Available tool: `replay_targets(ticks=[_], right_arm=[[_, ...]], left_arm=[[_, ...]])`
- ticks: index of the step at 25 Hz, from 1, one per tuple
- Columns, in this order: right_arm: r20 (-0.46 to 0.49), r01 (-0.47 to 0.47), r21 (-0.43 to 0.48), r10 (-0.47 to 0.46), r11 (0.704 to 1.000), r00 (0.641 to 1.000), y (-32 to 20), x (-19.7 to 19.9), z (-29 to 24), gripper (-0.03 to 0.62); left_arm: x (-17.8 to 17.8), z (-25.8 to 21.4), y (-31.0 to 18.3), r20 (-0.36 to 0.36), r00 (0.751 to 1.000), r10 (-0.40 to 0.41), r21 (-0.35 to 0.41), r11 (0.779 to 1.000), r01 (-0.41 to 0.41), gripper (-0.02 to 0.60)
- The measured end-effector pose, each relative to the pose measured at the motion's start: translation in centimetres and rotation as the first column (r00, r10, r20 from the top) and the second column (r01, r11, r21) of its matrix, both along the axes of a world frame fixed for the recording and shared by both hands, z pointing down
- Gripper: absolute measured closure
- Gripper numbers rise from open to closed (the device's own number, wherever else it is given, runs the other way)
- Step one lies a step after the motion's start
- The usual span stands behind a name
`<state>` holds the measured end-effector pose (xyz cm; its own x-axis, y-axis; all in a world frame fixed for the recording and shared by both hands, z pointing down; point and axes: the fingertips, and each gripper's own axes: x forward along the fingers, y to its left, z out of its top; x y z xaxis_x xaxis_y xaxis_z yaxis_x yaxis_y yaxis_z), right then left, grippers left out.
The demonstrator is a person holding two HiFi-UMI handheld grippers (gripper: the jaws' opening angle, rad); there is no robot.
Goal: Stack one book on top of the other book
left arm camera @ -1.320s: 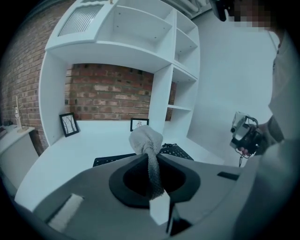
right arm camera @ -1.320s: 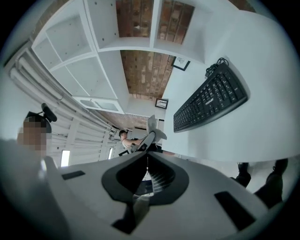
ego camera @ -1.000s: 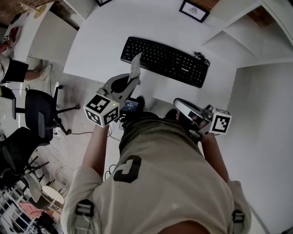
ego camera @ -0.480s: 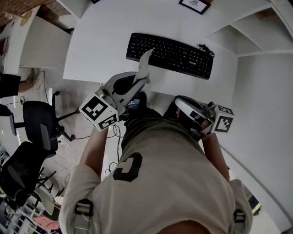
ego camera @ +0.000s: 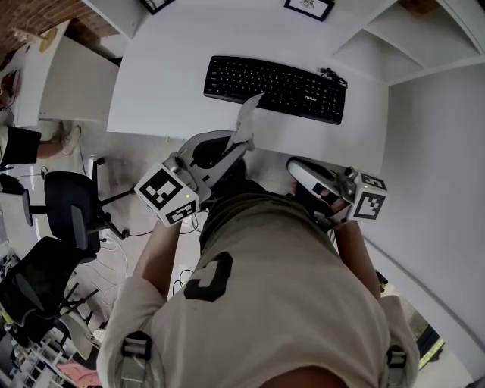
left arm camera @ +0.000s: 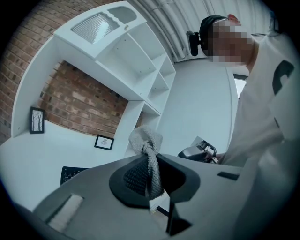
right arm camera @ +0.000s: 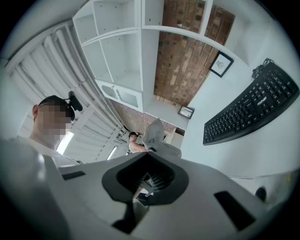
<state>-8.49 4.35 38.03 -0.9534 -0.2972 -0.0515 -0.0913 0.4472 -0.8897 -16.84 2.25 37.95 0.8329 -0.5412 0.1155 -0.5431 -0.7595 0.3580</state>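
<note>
The person stands at a white desk (ego camera: 174,68) that fills the upper part of the head view, with a black keyboard (ego camera: 273,79) lying across its upper middle. Neither of the books shows in any view.

The left gripper (ego camera: 254,102) is held up in the middle of the head view, its pale fingers pointing toward the upper right. Their tips overlap the near edge of the keyboard in the frame. In the left gripper view its two knit-covered jaws are pressed together along their length, with nothing between them. Behind them are a brick wall (left arm camera: 79,98) and white shelving (left arm camera: 136,61). Its marker cube (ego camera: 168,195) sits at the lower left of the tool.

The right gripper (right arm camera: 153,130) is held close to the person's body at right of centre in the head view, and its marker cube (ego camera: 369,198) faces the right edge. In the right gripper view its jaws are likewise closed tip to tip and hold nothing, and the keyboard runs along the right of that frame.

A small framed picture (ego camera: 309,6) stands at the top edge of the desk. An office chair (ego camera: 72,208) is on the floor at the left of the head view.
</note>
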Motion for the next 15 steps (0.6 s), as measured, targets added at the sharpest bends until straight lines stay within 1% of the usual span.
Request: replay_targets(ticks=[3,6,10,15], right_arm=[[0.010,0.002,0.033,-0.002,0.999,1.000,1.7,1.8,-1.1,0.589],[0.024,-0.018,0.055,0.017,0.998,1.000,3.8,4.6,-1.8,0.589],[0.050,-0.073,0.081,0.070,0.994,0.996,6.3,8.6,-2.0,0.589],[0.053,-0.114,0.101,0.109,0.988,0.993,9.8,14.9,-2.3,0.589]], left_arm=[[1.2,-1.6,2.2,-0.004,1.000,-0.003,0.008,1.000,0.003,0.548],[3.4,-2.5,4.9,0.016,1.000,0.008,0.012,1.000,-0.008,0.548],[7.4,-2.1,7.7,0.059,0.996,0.064,0.008,0.998,-0.065,0.548],[13.7,-2.3,11.2,0.078,0.992,0.101,0.011,0.995,-0.102,0.548]])
